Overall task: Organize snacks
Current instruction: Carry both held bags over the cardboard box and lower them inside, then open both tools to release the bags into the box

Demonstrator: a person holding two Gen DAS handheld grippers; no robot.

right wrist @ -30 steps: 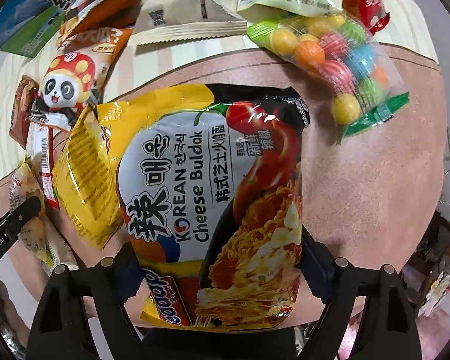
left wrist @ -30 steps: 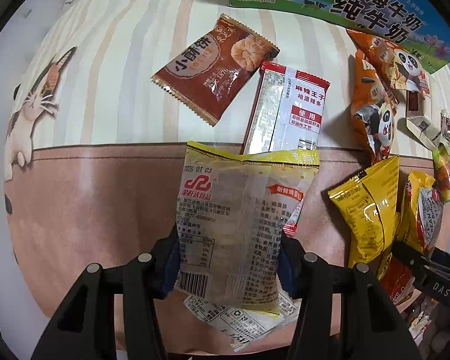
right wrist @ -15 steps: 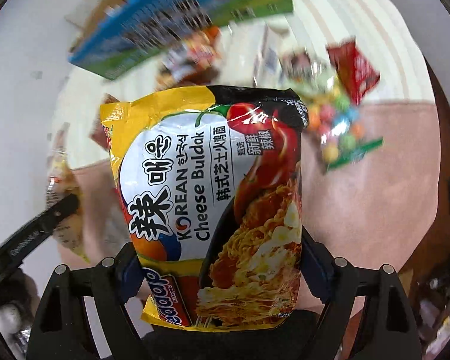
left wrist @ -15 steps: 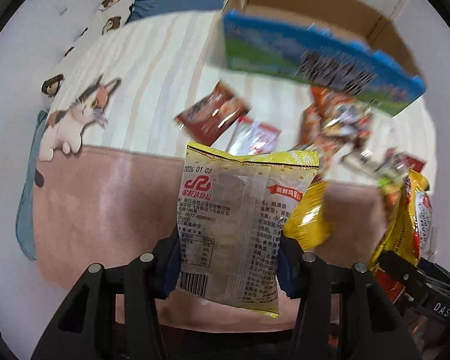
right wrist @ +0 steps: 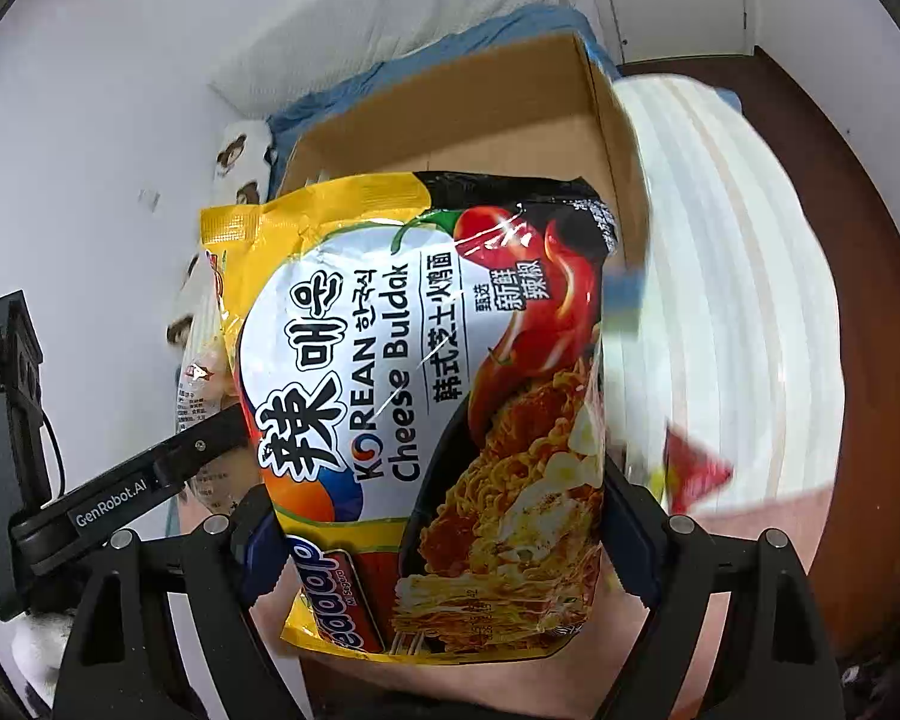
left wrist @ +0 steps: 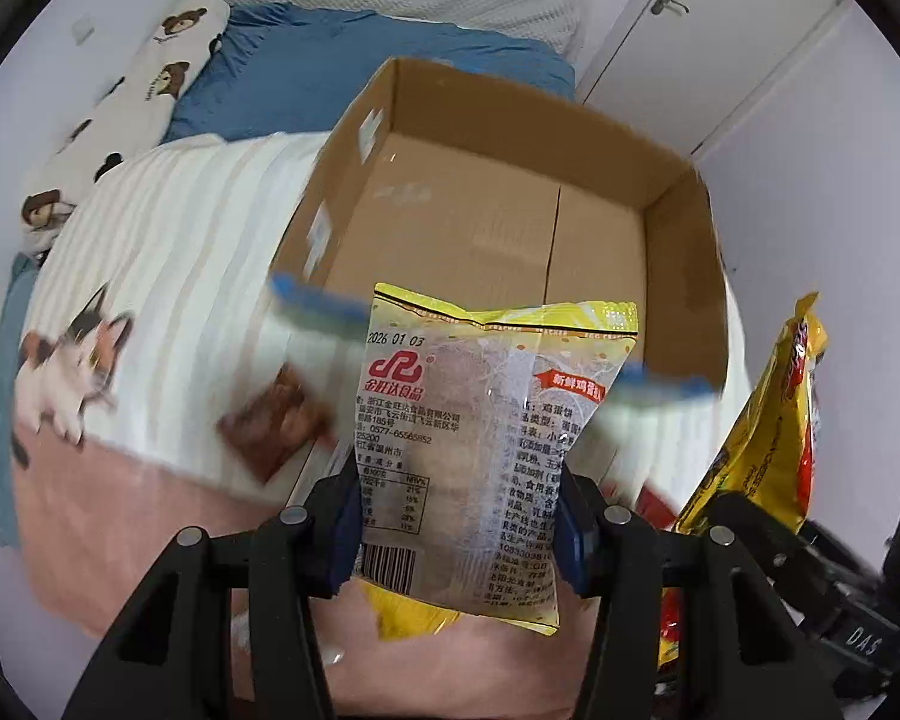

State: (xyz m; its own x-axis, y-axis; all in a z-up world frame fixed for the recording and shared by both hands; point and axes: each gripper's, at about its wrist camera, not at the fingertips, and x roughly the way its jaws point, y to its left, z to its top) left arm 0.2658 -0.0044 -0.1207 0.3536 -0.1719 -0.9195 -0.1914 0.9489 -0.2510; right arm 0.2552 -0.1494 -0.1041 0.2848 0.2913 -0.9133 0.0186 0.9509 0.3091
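My left gripper is shut on a clear-and-yellow egg cracker packet, held up in front of an open cardboard box whose inside looks bare. My right gripper is shut on a yellow Korean Cheese Buldak noodle packet, raised before the same box. In the left wrist view the noodle packet and right gripper show at the right edge. In the right wrist view the left gripper's arm and cracker packet show at the left.
The box stands on a striped cream and pink blanket with a cat print. A brown snack packet lies blurred on it. A red packet lies at the right. Blue bedding, bear-print pillow, walls behind.
Both grippers have lifted with their packets and tilted up toward the box, so its open inside now shows. The loose snacks on the blanket have dropped out of view.
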